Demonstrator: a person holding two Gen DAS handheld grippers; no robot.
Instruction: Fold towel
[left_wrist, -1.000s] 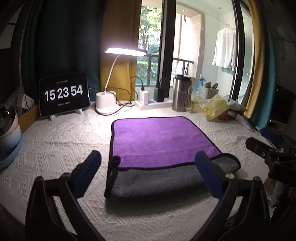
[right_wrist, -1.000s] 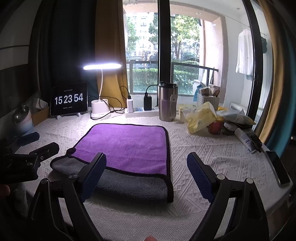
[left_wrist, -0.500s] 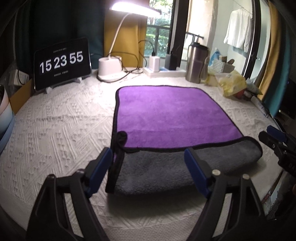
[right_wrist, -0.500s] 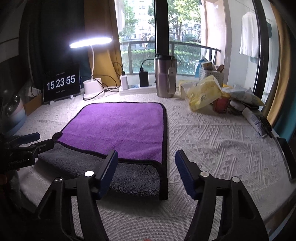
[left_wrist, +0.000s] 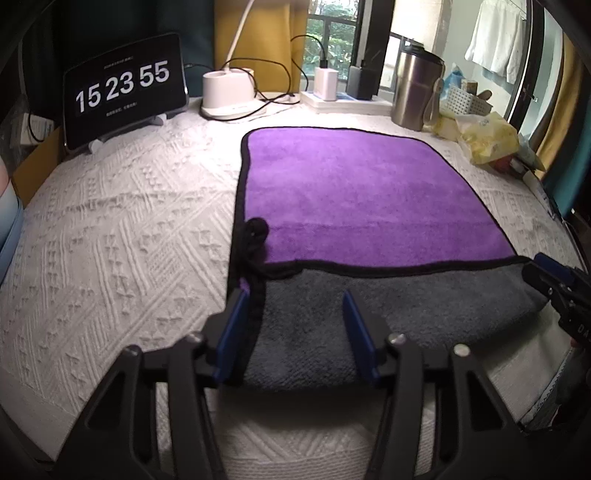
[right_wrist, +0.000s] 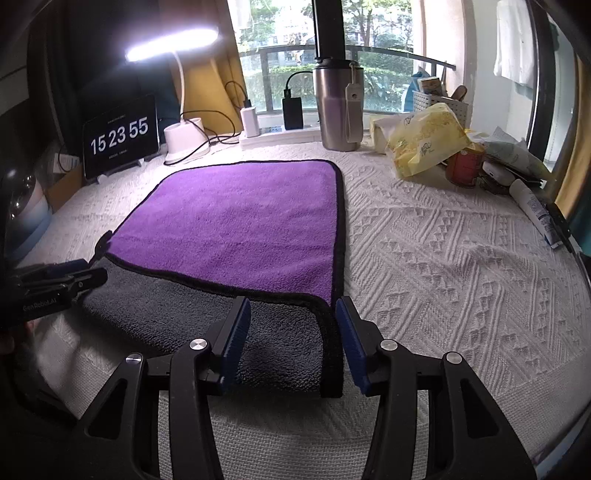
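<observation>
White patterned desk (left_wrist: 110, 229) with purple towel (left_wrist: 351, 192) lying flat, grey near edge folded over, left gripper (left_wrist: 295, 325) and right gripper (right_wrist: 291, 328) both open at its near corners.

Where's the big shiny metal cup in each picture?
Left wrist view: the metal cup stands at the upper right, behind the purple towel's far right corner.
Right wrist view: the cup stands top centre, behind the towel.
Shared landmark: the clock screen, reading 15 23 55.
</observation>
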